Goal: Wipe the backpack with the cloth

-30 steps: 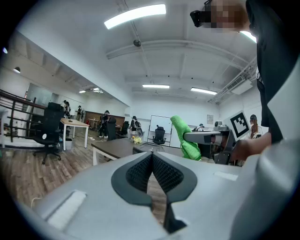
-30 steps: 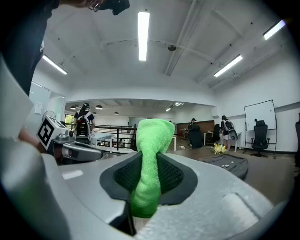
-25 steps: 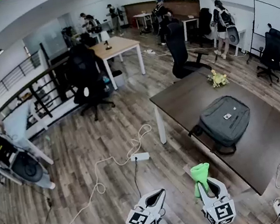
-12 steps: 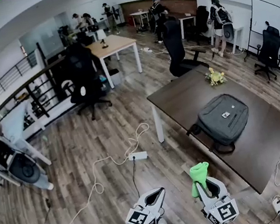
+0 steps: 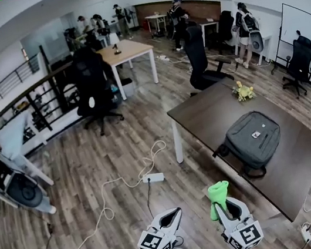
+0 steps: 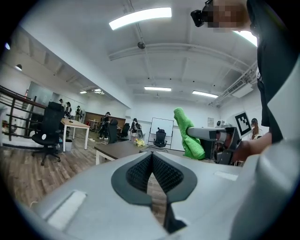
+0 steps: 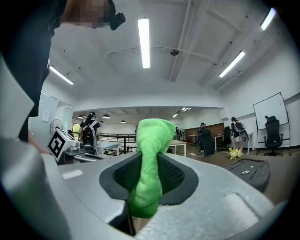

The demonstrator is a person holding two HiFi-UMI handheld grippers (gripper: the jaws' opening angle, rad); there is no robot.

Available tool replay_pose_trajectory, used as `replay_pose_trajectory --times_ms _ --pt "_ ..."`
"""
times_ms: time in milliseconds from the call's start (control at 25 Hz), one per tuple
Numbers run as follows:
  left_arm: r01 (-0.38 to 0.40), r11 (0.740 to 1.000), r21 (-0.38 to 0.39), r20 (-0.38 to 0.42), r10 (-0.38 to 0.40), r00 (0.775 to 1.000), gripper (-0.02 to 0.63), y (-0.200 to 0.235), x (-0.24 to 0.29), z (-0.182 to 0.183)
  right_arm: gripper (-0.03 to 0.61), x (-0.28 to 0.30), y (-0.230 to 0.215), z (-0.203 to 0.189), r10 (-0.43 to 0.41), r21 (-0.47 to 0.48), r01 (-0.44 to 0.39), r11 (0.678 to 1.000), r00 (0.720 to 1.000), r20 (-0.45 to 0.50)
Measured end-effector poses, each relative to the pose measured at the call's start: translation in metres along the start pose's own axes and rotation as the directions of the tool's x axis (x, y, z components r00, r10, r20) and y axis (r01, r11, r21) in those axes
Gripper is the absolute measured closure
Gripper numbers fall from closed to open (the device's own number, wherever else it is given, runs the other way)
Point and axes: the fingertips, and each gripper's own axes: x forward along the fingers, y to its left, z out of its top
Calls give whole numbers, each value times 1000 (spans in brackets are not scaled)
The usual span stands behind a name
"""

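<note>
Open office, plank floor: on the dark brown matte tabletop (image 5: pixel 201 113) the grey fabric backpack (image 5: pixel 254 139) lies flat, small patch facing up. It is well apart from both grippers, so wiping looks not yet begun. Right gripper (image 5: pixel 223 205) is clamped on the bright green fluffy microfibre cloth (image 7: pixel 150 159), which stands bunched between ribbed black pads (image 7: pixel 176 176). Left gripper (image 5: pixel 173 217) is closed, holding nothing.
</note>
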Motion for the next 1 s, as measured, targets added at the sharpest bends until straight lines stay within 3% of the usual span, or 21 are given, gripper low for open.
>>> replay_pose_trajectory --times_ms 280,600,1000 --pt "10 1000 12 -4 -9 1000 594 41 -6 6 482 37 11 8 -21 42 19 999 999 40" --pt "4 1000 -14 -19 -4 1000 594 73 9 5 482 78 6 1 -14 51 14 999 1000 13" --pt "-38 999 17 -46 39 998 594 118 75 22 482 148 -57 -7 34 70 -35 997 999 4"
